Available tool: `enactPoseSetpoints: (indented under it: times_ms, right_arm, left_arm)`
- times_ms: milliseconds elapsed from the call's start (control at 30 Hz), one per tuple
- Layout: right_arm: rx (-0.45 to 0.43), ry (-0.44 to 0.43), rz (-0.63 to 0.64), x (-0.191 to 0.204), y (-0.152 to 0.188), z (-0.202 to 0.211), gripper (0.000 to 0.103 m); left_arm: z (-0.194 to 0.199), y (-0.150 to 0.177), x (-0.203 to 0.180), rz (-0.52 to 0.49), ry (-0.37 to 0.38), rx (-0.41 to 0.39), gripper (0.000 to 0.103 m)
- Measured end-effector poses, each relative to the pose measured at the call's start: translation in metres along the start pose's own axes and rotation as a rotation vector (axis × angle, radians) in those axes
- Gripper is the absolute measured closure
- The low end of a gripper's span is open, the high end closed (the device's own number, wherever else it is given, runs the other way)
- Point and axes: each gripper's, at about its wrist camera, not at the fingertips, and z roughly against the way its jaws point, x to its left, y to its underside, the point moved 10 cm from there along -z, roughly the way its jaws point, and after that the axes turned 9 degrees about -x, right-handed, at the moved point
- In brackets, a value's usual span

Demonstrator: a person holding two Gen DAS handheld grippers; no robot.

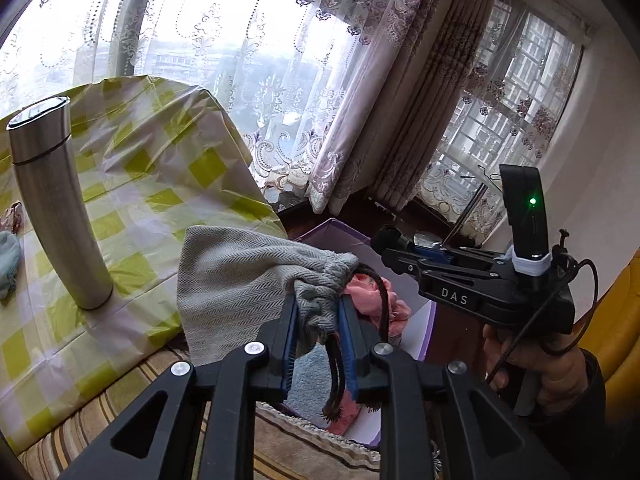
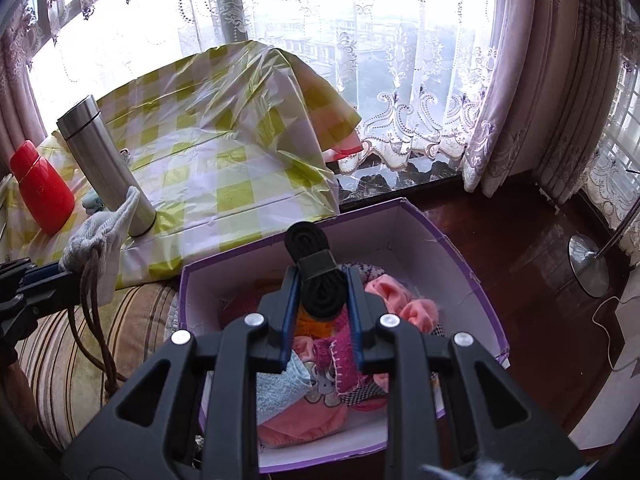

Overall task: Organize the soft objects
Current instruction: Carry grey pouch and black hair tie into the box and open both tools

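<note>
My left gripper (image 1: 318,312) is shut on the gathered neck of a grey herringbone drawstring pouch (image 1: 240,280), held in the air beside the table; its dark cords (image 1: 340,376) hang down. The pouch also shows in the right wrist view (image 2: 100,236). My right gripper (image 2: 322,296) is shut on a black coiled cord bundle (image 2: 316,276) above the purple-edged white box (image 2: 472,280). The box holds several soft items, among them pink cloths (image 2: 404,300) and a light blue cloth (image 2: 280,388). The right gripper appears in the left wrist view (image 1: 400,240) over the box (image 1: 332,236).
A table with a yellow-green checked plastic cover (image 2: 224,168) carries a steel flask (image 2: 104,164) and a red bottle (image 2: 40,188). A light blue cloth (image 1: 8,260) lies at its left edge. A striped cushion (image 2: 60,352) sits below. Dark wood floor and a lamp base (image 2: 588,264) lie right.
</note>
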Motion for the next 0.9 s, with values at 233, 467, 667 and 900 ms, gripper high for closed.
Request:
enactPoseSetpoints:
  times_ms: [233, 467, 667, 900]
  right_arm:
    - [0.014, 0.016, -0.028, -0.009, 0.005, -0.002, 0.04]
    - [0.029, -0.015, -0.021, 0.002, 0.005, -0.006, 0.04]
    - [0.038, -0.041, -0.007, 0.014, -0.002, -0.016, 0.04]
    - [0.045, -0.103, 0.025, 0.041, -0.021, -0.036, 0.04]
  left_arm:
    - [-0.006, 0.006, 0.001, 0.001, -0.015, 0.02, 0.045]
    - [-0.003, 0.011, 0.03, 0.004, -0.14, 0.04, 0.045]
    - [0.006, 0.015, 0.064, 0.026, -0.222, 0.042, 0.045]
    - [0.022, 0.017, 0.114, 0.08, -0.32, 0.035, 0.045]
